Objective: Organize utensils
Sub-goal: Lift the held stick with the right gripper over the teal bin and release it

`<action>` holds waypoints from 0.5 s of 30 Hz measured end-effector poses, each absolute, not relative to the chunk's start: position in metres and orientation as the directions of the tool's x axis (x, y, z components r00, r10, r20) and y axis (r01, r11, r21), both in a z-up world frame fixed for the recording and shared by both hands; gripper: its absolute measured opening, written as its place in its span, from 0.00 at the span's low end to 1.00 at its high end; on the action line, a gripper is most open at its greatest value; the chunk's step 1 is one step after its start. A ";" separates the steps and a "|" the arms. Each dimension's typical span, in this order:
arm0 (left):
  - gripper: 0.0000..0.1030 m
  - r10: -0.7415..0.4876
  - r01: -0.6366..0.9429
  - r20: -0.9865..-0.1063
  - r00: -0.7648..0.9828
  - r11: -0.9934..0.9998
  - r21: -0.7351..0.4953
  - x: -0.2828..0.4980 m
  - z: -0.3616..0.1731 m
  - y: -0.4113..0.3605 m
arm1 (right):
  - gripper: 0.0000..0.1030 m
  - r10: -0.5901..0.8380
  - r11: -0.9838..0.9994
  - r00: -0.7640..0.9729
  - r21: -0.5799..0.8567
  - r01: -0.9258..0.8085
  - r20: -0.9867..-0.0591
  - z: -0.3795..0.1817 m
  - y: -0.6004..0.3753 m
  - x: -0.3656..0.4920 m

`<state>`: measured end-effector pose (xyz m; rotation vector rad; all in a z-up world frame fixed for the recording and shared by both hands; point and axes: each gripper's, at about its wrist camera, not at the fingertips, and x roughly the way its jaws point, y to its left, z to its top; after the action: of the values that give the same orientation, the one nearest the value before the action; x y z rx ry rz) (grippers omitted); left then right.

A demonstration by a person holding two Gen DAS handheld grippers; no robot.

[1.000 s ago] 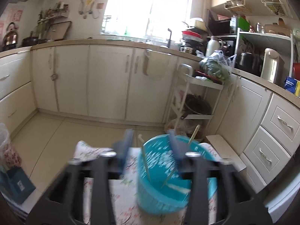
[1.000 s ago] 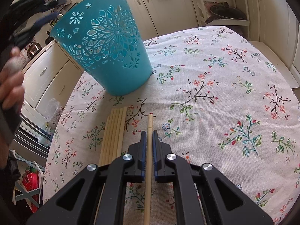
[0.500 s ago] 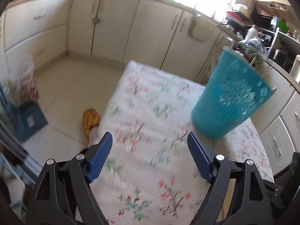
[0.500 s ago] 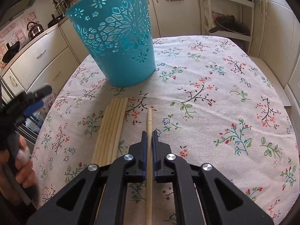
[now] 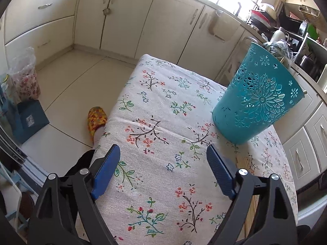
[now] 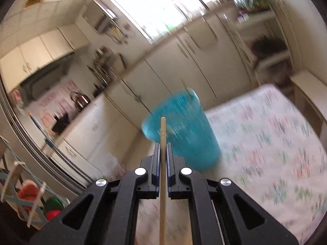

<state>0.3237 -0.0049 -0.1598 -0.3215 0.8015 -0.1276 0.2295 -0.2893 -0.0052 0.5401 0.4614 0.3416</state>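
A teal cut-out basket (image 5: 257, 106) stands on the table with the floral cloth (image 5: 163, 94), to the right of my left gripper. My left gripper (image 5: 162, 149) hovers low over the cloth near the table's left edge; its jaws are opening wide and nothing is between them. Several wooden chopsticks (image 5: 254, 206) lie on the cloth, partly hidden behind its right finger. In the blurred right wrist view, my right gripper (image 6: 162, 145) is shut on one wooden chopstick (image 6: 162, 130), held in the air. The chopstick's tip points at the rim of the basket (image 6: 184, 134).
A foot in a patterned slipper (image 5: 97, 118) stands on the floor by the table's left edge. A plastic bag (image 5: 24, 75) and a blue box (image 5: 30, 120) sit on the floor at the left. Cream cabinets (image 5: 130, 20) line the walls; a kettle (image 6: 79, 100) stands on the counter.
My left gripper came down from above the basket to the cloth beside it and spread its jaws. My right gripper lifted the chopstick off the table and tipped up toward the basket.
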 end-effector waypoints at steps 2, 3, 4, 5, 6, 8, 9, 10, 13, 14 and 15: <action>0.80 -0.237 -0.002 -0.684 0.690 0.944 -0.329 0.324 -0.160 -0.006 | 0.06 0.411 0.809 0.874 0.545 -0.219 -0.259 0.026 -0.281 0.248; 0.80 -0.239 -0.002 -0.684 0.689 0.944 -0.331 0.325 -0.160 -0.007 | 0.06 0.405 0.810 0.885 0.539 -0.230 -0.230 0.039 -0.276 0.260; 0.80 -0.242 -0.002 -0.684 0.688 0.942 -0.335 0.325 -0.160 -0.006 | 0.06 0.396 0.814 0.895 0.530 -0.237 -0.207 0.048 -0.273 0.272; 0.80 -0.244 -0.003 -0.686 0.686 0.941 -0.338 0.326 -0.161 -0.006 | 0.06 0.371 0.826 0.910 0.514 -0.232 -0.186 0.058 -0.267 0.291; 0.80 -0.246 -0.003 -0.687 0.684 0.940 -0.340 0.326 -0.161 -0.006 | 0.06 0.358 0.832 0.916 0.506 -0.226 -0.179 0.060 -0.265 0.302; 0.80 -0.251 -0.001 -0.689 0.679 0.939 -0.343 0.327 -0.163 -0.007 | 0.06 0.309 0.842 0.936 0.507 -0.187 -0.169 0.063 -0.263 0.331; 0.80 -0.253 0.001 -0.690 0.678 0.939 -0.343 0.327 -0.163 -0.007 | 0.06 0.281 0.847 0.945 0.506 -0.162 -0.169 0.062 -0.266 0.342; 0.80 -0.254 0.002 -0.691 0.677 0.939 -0.343 0.328 -0.163 -0.008 | 0.06 0.247 0.855 0.954 0.501 -0.133 -0.169 0.060 -0.267 0.353; 0.80 -0.261 0.010 -0.690 0.675 0.938 -0.346 0.328 -0.164 -0.009 | 0.07 0.192 0.859 0.962 0.507 -0.069 -0.195 0.049 -0.268 0.369; 0.80 -0.264 0.011 -0.690 0.674 0.937 -0.348 0.329 -0.164 -0.009 | 0.08 0.181 0.868 0.959 0.495 -0.050 -0.220 0.042 -0.266 0.373; 0.80 -0.264 0.010 -0.689 0.674 0.937 -0.349 0.329 -0.164 -0.009 | 0.08 0.176 0.877 0.954 0.479 -0.041 -0.241 0.037 -0.263 0.376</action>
<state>0.3286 -0.0086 -0.1641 -0.3319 0.8197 -0.1576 0.3757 -0.2625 0.0375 0.4896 0.2835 0.1153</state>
